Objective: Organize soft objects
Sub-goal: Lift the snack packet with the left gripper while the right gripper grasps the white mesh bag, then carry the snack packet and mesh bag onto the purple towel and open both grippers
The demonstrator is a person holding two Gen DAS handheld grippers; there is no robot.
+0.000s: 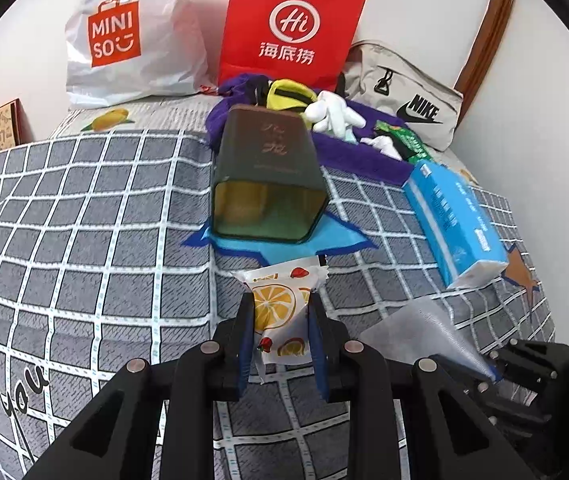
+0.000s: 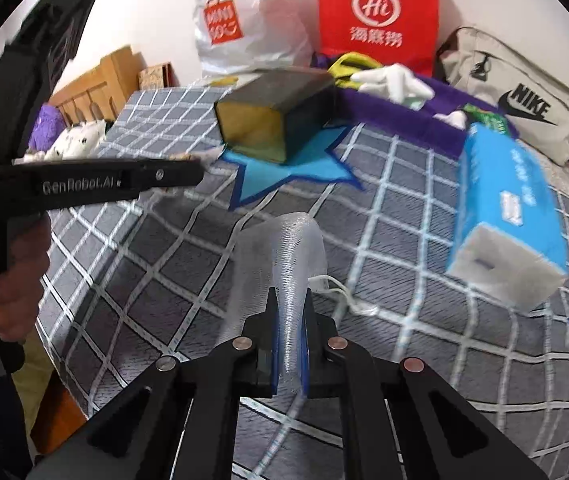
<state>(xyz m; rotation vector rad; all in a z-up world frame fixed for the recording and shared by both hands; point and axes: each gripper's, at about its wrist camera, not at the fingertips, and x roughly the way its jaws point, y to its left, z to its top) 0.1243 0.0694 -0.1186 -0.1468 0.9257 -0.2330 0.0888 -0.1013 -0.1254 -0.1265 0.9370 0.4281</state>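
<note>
My left gripper (image 1: 281, 300) is shut on a white snack packet (image 1: 280, 312) printed with a lemon slice and strawberries, held just above the checked bedsheet (image 1: 84, 220). Right ahead of it a dark green tin (image 1: 264, 176) lies on its side on a blue star patch (image 1: 284, 246), its open mouth facing me. My right gripper (image 2: 290, 298) is shut on a translucent white mesh bag (image 2: 288, 248), which arches up from between the blue pads. That mesh bag (image 1: 424, 328) also shows at the lower right of the left wrist view. A blue tissue pack (image 2: 508, 208) lies to the right.
A purple cloth (image 1: 356, 152) behind the tin carries yellow and white soft items and a green packet. A white Miniso bag (image 1: 124, 40), a red paper bag (image 1: 288, 24) and a beige Nike bag (image 1: 404, 96) line the wall. A hand (image 2: 8, 280) and plush toys (image 2: 72, 140) are at the left.
</note>
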